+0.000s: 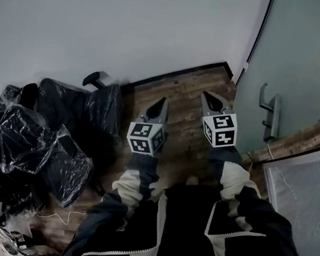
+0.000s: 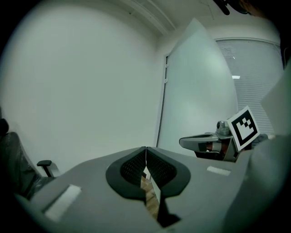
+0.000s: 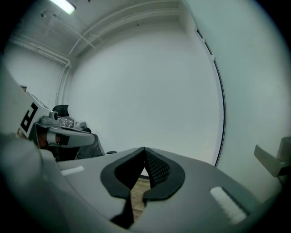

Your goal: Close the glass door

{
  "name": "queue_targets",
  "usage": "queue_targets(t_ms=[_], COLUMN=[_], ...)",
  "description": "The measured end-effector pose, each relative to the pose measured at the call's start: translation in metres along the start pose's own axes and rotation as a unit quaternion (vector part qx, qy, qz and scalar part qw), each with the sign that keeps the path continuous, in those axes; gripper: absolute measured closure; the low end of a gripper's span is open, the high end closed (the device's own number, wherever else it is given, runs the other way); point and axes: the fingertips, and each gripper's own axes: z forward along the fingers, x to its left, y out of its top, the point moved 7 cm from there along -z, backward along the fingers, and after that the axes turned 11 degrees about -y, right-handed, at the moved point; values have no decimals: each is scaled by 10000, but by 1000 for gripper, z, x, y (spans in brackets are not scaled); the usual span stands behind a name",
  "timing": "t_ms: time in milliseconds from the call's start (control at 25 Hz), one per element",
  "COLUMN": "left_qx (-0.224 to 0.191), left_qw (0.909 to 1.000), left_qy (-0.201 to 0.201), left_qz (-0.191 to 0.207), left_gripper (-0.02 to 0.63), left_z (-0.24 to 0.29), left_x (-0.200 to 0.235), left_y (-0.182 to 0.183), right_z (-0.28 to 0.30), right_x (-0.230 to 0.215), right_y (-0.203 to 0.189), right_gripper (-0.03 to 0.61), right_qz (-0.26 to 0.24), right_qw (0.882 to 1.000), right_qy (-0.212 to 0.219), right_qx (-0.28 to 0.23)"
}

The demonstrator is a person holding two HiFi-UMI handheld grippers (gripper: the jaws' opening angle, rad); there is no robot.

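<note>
Nearest to me are my own dark jacket sleeves with cream panels, reaching forward from the bottom of the head view. Each hand holds 1 grey tool with 2 jaws. The left gripper and the right gripper point side by side, a little apart, over a brown wood-plank floor toward the corner of the room. Both are clenched and empty: in each gripper view the 2 dark ribbed pads meet at the tips with nothing between them. The tall pale frosted glass door stands to the right of the right gripper, and its dark edge meets a plain white wall at the corner. A grey metal lever handle sticks out from the door, near the right gripper but not touching it. Neither gripper touches the door, and I cannot tell whether it is fully shut. To my left, by the wall, sits a cluster of black office chairs wrapped in clear plastic.
</note>
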Motion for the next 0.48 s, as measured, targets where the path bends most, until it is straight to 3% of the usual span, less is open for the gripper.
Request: queue_targets(t_ms=[240, 480], left_qx=[121, 362], left_qw=[9991, 9898], left_qy=[-404, -1373], left_qz=[21, 92], left_gripper=[614, 614], left_z=[53, 124], left_x=[10, 15], left_y=[5, 12], right_z=[22, 36], right_x=[-34, -64], right_y=[-7, -7], right_gripper=[574, 574], right_qz=[100, 319], right_qw=[9992, 9928], right_qy=[-373, -1134], right_qx=[103, 204])
